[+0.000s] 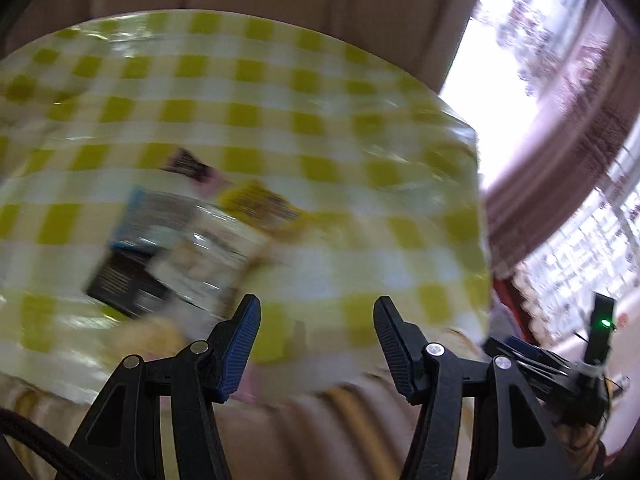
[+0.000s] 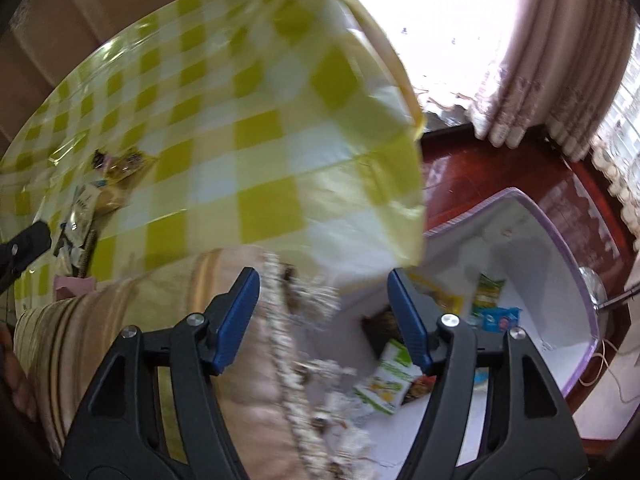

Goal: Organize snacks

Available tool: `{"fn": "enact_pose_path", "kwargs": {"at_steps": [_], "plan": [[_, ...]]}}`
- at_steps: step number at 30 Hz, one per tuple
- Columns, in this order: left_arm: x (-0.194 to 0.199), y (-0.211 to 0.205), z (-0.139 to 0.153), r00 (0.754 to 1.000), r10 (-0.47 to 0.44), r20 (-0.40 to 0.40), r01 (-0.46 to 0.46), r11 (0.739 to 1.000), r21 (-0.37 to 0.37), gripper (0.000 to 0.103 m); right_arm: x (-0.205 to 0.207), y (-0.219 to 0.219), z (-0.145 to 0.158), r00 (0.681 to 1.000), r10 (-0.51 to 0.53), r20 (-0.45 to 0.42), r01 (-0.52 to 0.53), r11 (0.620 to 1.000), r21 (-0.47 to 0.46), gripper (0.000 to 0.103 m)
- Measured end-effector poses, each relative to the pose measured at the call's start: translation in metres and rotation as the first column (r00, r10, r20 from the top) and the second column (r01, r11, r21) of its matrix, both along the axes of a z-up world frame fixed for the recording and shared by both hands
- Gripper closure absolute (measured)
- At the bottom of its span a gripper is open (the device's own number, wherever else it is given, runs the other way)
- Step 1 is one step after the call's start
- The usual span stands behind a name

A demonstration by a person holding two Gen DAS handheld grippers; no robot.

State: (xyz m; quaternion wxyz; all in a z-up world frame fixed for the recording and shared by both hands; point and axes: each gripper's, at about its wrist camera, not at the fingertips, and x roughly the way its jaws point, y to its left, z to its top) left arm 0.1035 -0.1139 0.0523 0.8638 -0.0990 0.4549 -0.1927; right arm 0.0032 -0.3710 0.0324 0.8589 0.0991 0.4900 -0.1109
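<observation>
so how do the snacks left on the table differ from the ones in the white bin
The snacks on the table lie in one cluster on the green-checked tablecloth, up on the tabletop; the snacks in the white bin sit lower, down beside the table over the red floor. The table cluster lies in the open, while the bin's purple-rimmed walls enclose the others. Both groups are small mixed packets, lying loose.

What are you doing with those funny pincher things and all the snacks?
A person is tidying snacks with two hand-held pinchers. Both the left gripper and the right gripper are open and hold nothing. A few blurry snack packets lie on the table with the yellow-green checked cloth. Other packets are already in the white box with the purple rim on the floor beside the table, under the right gripper.
</observation>
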Motion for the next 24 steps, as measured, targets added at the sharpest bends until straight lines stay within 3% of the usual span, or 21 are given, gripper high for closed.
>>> {"fn": "enact_pose_path", "kwargs": {"at_steps": [9, 15, 24], "plan": [[0.05, 0.019, -0.024, 0.999, -0.035, -0.018, 0.037, 0.987, 0.157, 0.043, 0.039, 0.042, -0.001, 0.997, 0.08, 0.0, -0.08, 0.997, -0.015, 0.028], [0.069, 0.005, -0.043, 0.993, -0.109, -0.043, 0.117, 0.948, 0.296, 0.039, 0.068, 0.065, -0.005, 0.989, 0.15, -0.018, -0.151, 0.988, -0.042, 0.025], [0.085, -0.005, -0.061, 0.981, -0.179, -0.076, 0.194, 0.924, 0.331, 0.04, 0.113, 0.094, -0.008, 0.97, 0.242, -0.041, -0.244, 0.966, -0.079, 0.021]]}}
